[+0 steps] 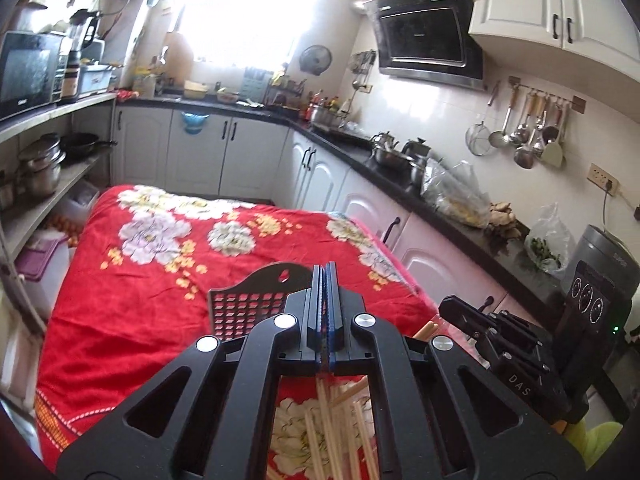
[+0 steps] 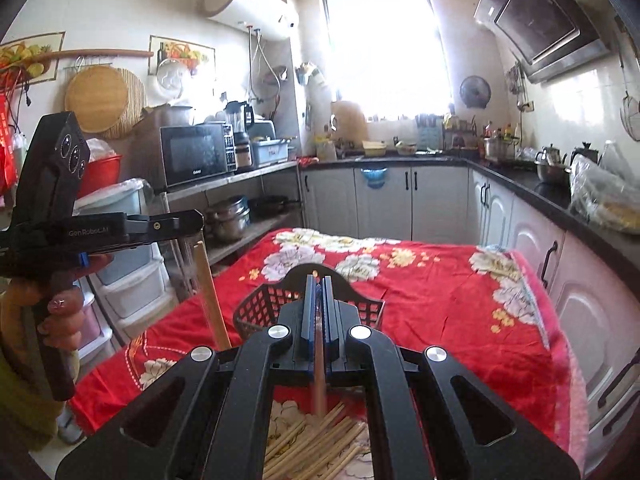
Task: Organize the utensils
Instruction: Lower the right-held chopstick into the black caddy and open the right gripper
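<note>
A pile of wooden chopsticks lies on the red floral cloth under both grippers; it also shows in the right wrist view. A black lattice utensil basket stands just ahead of them. My left gripper is shut on one chopstick, seen in the right wrist view as a stick hanging below it. My right gripper is shut on another chopstick, held upright above the pile. The right gripper also shows at the right in the left wrist view.
White cabinets with a dark counter run along the right and back. Open shelves with a microwave and pots stand at the left. Plastic drawers stand by the table's left edge.
</note>
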Demonstrator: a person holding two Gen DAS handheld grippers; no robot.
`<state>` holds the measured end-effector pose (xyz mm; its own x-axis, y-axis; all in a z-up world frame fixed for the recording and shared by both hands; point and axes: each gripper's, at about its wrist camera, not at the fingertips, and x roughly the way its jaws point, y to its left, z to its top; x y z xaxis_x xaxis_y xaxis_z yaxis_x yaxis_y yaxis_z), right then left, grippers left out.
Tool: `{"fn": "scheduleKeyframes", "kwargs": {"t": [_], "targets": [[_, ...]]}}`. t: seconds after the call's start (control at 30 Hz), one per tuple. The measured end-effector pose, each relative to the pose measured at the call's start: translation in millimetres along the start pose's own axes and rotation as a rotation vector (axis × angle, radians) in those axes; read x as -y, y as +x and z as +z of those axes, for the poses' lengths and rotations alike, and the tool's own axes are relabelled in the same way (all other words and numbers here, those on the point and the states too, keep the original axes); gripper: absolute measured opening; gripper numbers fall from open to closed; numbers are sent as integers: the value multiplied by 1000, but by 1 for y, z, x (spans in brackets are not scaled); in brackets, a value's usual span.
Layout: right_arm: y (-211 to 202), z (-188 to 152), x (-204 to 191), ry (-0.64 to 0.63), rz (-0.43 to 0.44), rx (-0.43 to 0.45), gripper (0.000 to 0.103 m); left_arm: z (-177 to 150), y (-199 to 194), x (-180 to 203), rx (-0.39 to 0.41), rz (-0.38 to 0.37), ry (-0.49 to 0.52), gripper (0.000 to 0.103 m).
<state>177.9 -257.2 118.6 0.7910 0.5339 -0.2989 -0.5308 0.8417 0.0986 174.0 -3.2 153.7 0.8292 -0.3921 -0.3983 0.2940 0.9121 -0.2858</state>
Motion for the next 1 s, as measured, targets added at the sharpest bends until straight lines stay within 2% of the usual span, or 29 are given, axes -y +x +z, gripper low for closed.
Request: {"fn": "scheduleKeyframes", "kwargs": {"t": [0.47,0.7,1.0], "targets": [[-14,23,2,-3,4,68,3,36,4,28,58,-80,37,0],[-17,45,-7,-33,12,112,3,58,6,34,106,-75,47,0],[-17,77,1,-17,6,179,3,70,22,21,115,-57,13,0]]}}
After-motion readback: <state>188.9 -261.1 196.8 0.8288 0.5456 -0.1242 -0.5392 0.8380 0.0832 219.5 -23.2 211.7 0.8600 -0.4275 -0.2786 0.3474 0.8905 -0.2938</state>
